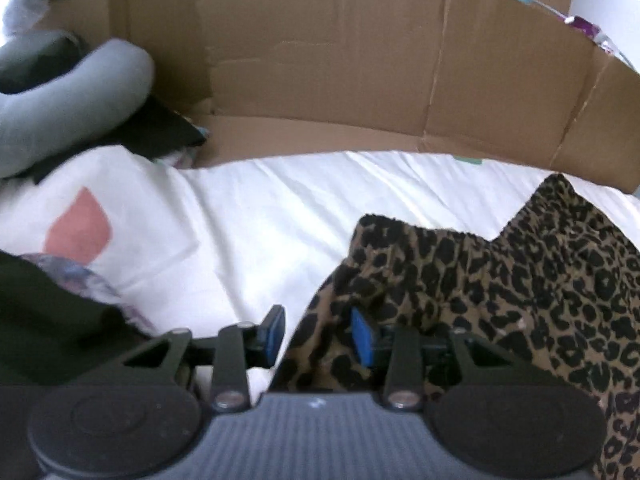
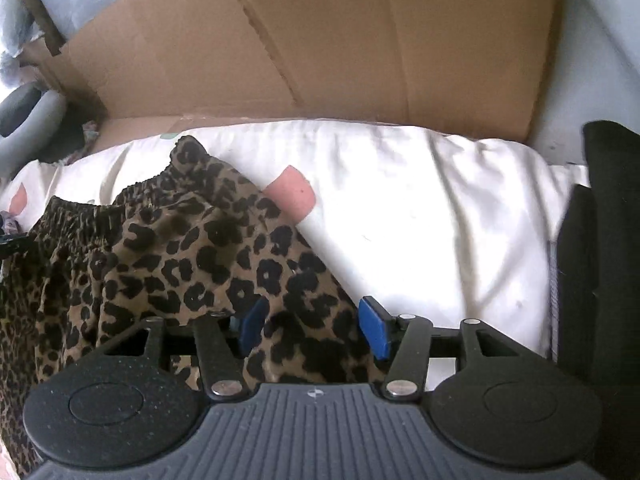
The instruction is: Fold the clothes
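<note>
A leopard-print garment [image 1: 500, 272] with an elastic waistband lies rumpled on a white bed sheet [image 1: 280, 208]. In the left wrist view it fills the lower right, and its left edge runs between my blue pads. My left gripper [image 1: 317, 334] is open, its right pad sunk in the folds and its left pad over the sheet. In the right wrist view the same garment [image 2: 180, 248] spreads across the lower left. My right gripper [image 2: 313, 328] stands open and wide over its right edge, with cloth lying between the pads but not pinched.
A flattened cardboard box [image 1: 340, 72] stands along the far side of the bed. A grey padded roll [image 1: 60, 96] and dark clothes lie at the left. Black fabric [image 1: 40, 312] sits near the left gripper. A black object [image 2: 600, 240] borders the sheet [image 2: 440, 208] at right.
</note>
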Demonstrator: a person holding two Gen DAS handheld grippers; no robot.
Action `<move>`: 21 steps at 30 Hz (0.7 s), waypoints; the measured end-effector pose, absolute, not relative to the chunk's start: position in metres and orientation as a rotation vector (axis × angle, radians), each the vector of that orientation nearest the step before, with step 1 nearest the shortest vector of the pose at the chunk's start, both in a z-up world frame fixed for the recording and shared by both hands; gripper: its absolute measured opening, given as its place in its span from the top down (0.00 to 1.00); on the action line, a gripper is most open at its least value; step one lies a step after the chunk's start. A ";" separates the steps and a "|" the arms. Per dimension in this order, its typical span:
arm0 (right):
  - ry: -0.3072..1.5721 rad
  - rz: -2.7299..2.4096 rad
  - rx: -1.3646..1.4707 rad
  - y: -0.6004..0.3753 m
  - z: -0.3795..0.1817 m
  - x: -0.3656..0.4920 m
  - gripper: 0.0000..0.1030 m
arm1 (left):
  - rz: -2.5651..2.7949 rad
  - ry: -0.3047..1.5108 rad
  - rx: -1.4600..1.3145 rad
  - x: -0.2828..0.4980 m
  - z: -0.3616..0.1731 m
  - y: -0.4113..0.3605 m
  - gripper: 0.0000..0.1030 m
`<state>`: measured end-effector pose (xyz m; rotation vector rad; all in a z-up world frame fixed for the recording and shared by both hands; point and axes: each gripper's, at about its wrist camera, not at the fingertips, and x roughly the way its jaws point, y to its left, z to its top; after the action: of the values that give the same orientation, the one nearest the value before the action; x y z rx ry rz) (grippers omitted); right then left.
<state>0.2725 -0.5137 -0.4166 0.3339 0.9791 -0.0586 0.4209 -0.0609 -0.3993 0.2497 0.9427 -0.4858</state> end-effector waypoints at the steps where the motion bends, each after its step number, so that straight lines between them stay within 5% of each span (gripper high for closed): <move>1: 0.984 -0.050 0.328 -0.512 -0.418 0.276 0.43 | -0.489 0.951 0.255 0.423 -0.402 -0.063 0.62; 4: 0.999 -0.035 0.297 -0.506 -0.421 0.284 0.42 | -0.486 0.988 0.220 0.429 -0.409 -0.063 0.62; 6: 1.005 -0.032 0.269 -0.503 -0.423 0.288 0.42 | -0.484 1.011 0.186 0.433 -0.412 -0.060 0.73; 8: 1.012 -0.031 0.240 -0.500 -0.424 0.291 0.43 | -0.485 1.017 0.178 0.434 -0.411 -0.059 0.95; 10: 1.018 -0.023 0.207 -0.498 -0.424 0.293 0.48 | -0.480 1.007 0.194 0.433 -0.409 -0.059 0.97; 14: 1.026 -0.035 0.148 -0.499 -0.424 0.296 0.89 | -0.432 0.961 0.222 0.430 -0.400 -0.052 0.98; 18: 1.036 -0.035 0.085 -0.499 -0.424 0.299 0.94 | -0.399 0.983 0.265 0.432 -0.405 -0.047 0.98; 21: 1.037 -0.057 0.038 -0.494 -0.424 0.302 0.93 | -0.378 0.975 0.278 0.429 -0.401 -0.048 0.88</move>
<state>0.3019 -0.4940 -0.4244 0.0378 1.0373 -0.0575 0.4288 -0.0475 -0.4013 0.2780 0.9752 -0.3775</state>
